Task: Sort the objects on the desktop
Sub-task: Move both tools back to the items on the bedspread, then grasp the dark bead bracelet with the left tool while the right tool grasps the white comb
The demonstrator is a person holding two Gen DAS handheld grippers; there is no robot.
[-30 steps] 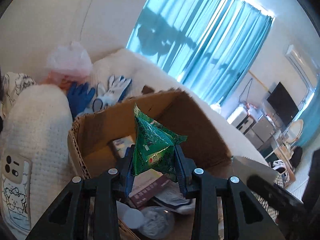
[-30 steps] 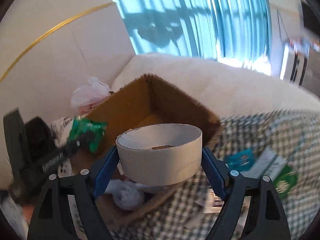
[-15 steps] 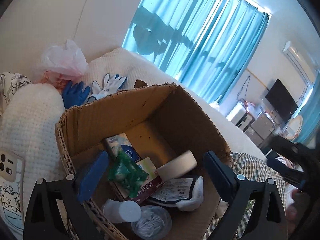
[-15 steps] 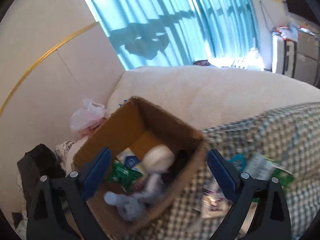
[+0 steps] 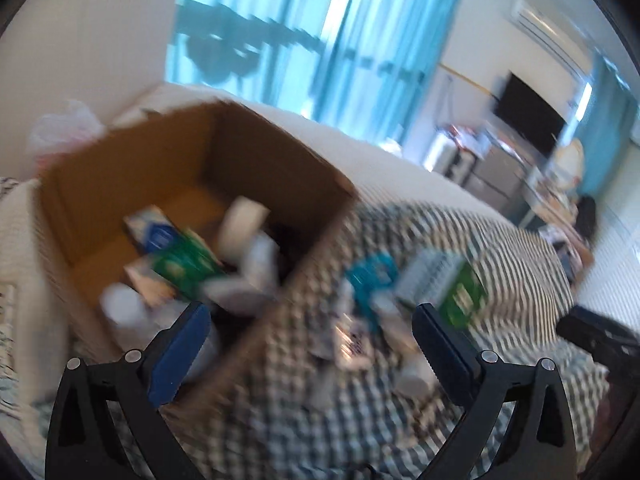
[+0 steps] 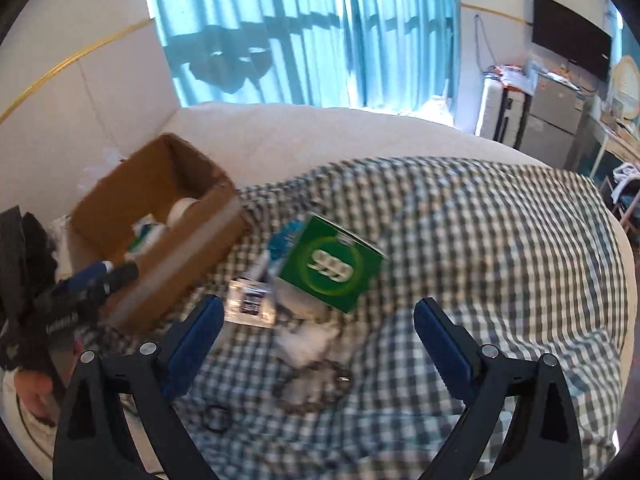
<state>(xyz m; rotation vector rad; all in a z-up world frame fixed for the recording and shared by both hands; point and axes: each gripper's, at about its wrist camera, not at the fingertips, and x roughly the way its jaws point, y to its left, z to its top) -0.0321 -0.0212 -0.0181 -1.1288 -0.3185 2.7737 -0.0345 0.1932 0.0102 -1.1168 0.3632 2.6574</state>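
A bright room with turquoise curtains (image 6: 304, 32) is showing behind a bed, and a checked blanket (image 6: 480, 248) is covering the near part of that bed. A cardboard box (image 6: 188, 256) is standing on the bed at about ten o'clock in the right wrist view, and it is serving as the place for the sorted things.

Part of the work is looking done. Inside the box a roll of tape (image 5: 242, 222), a green packet (image 5: 184, 262), a blue-and-white carton (image 5: 154, 232) and some pale bottles are already lying together, although the left wrist view is blurred and I cannot name every piece.

More is still waiting on the blanket, just beside the box toward three o'clock – a green box (image 6: 332, 266) with white figures, a teal packet (image 6: 282, 240), a black-and-white packet (image 6: 250, 304), something white and crumpled (image 6: 306, 338), a beaded bracelet (image 6: 312, 388) and a small dark ring (image 6: 216, 418).

The left hand-held gripper (image 5: 310, 320) is hanging with its jaws wide apart and nothing between them, over the box edge. The right hand-held gripper (image 6: 316, 316) is also spread wide and empty, above the loose pile.

I judge the task to be perhaps near the middle – several things are stored, several are remaining.
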